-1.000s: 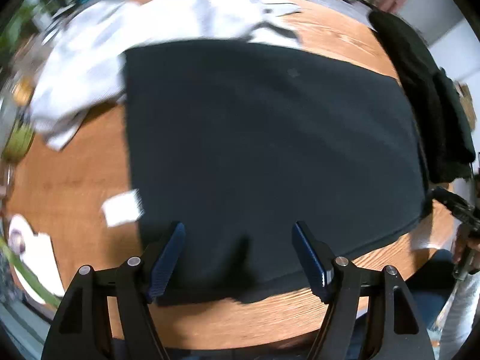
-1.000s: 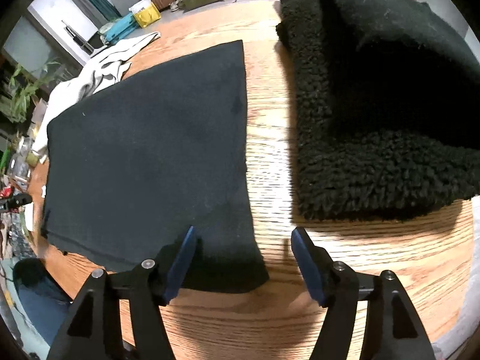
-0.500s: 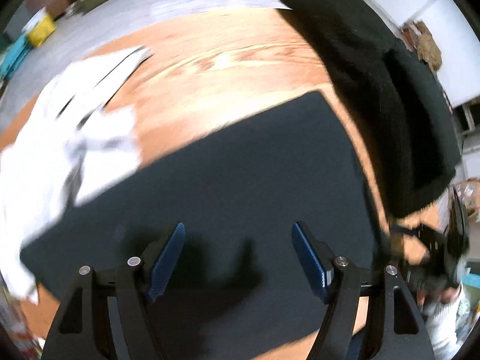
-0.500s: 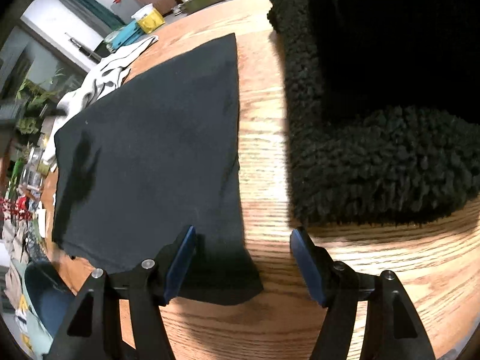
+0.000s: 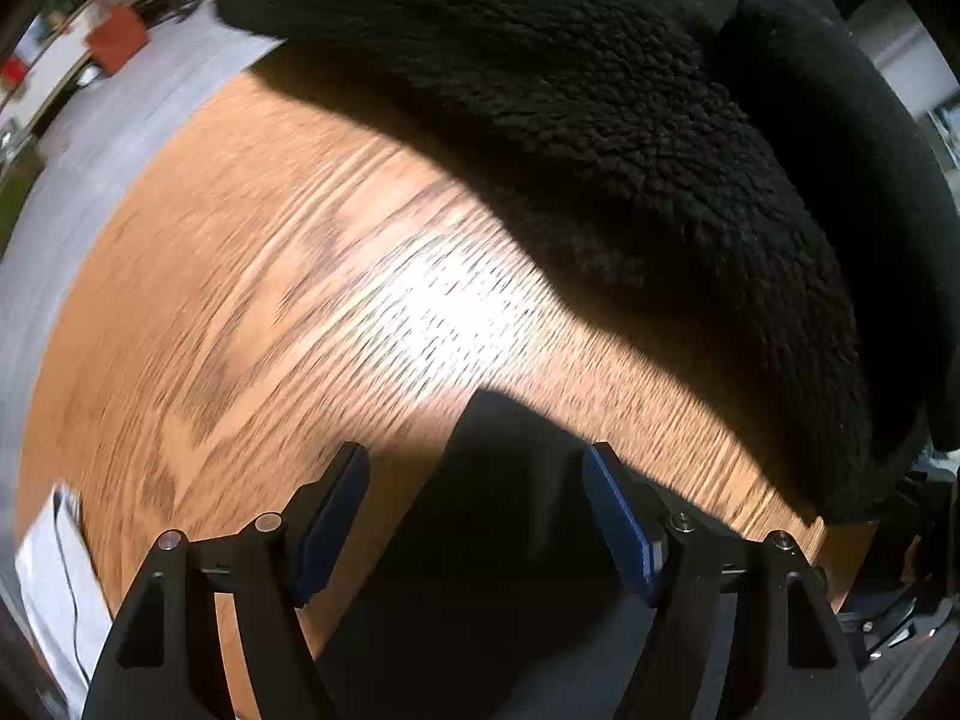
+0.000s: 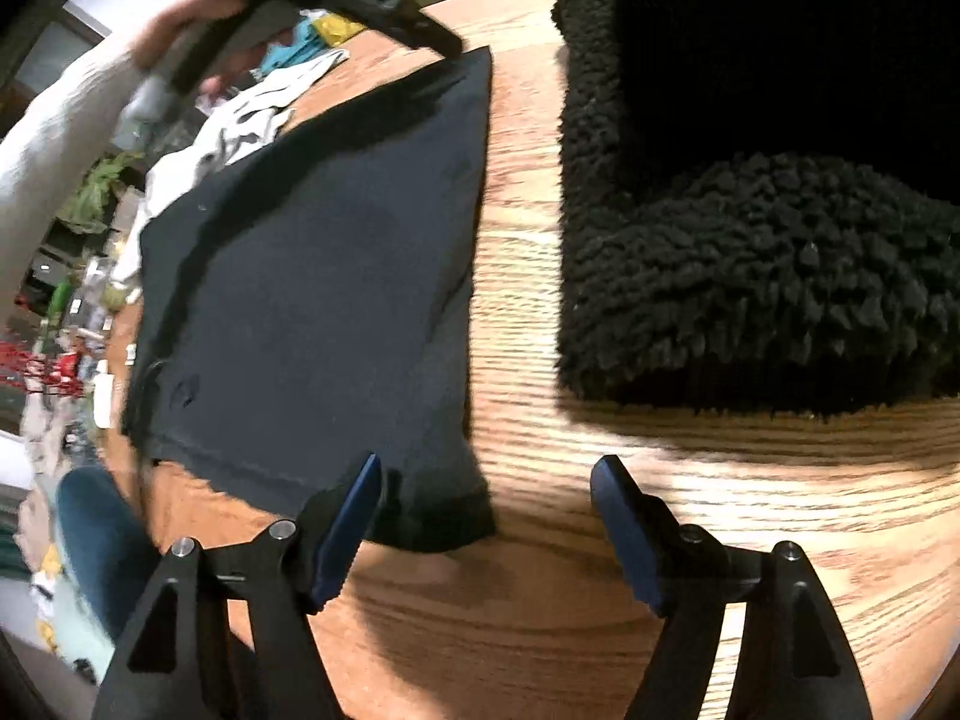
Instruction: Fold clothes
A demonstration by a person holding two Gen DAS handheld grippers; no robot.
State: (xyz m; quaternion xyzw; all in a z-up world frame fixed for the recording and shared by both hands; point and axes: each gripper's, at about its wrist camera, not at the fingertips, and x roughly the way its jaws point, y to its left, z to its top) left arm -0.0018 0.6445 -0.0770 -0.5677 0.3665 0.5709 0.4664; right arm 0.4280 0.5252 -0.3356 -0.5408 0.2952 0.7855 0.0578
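Left tool (image 5: 477, 516), wrist view: the two blue-padded fingers (image 5: 618, 525) stand widely spread, and a far corner of the dark flat garment (image 5: 504, 480) lies between and below them; whether the pads touch the cloth cannot be told. Ahead of this tool lies bare wooden tabletop (image 5: 288, 276), blurred, and beyond it to the right a bulky black fleece garment (image 5: 630, 120). A white cloth (image 5: 51, 588) shows at the lower left edge. Right tool (image 6: 486, 516), wrist view: the fingers are likewise spread wide and grip nothing. The near corner of the dark flat garment (image 6: 312, 300) lies just ahead of the left finger (image 6: 348, 516), spread flat on the tabletop (image 6: 600, 630) and reaching away to the upper left. The black fleece garment (image 6: 750, 270) sits ahead and to the right, apart from the flat garment. At the garment's far corner, the left tool (image 6: 447, 48) appears, held by a hand (image 6: 180, 24) in a pale sleeve (image 6: 48, 138). Pale crumpled clothing (image 6: 240, 126) lies beyond the far edge.
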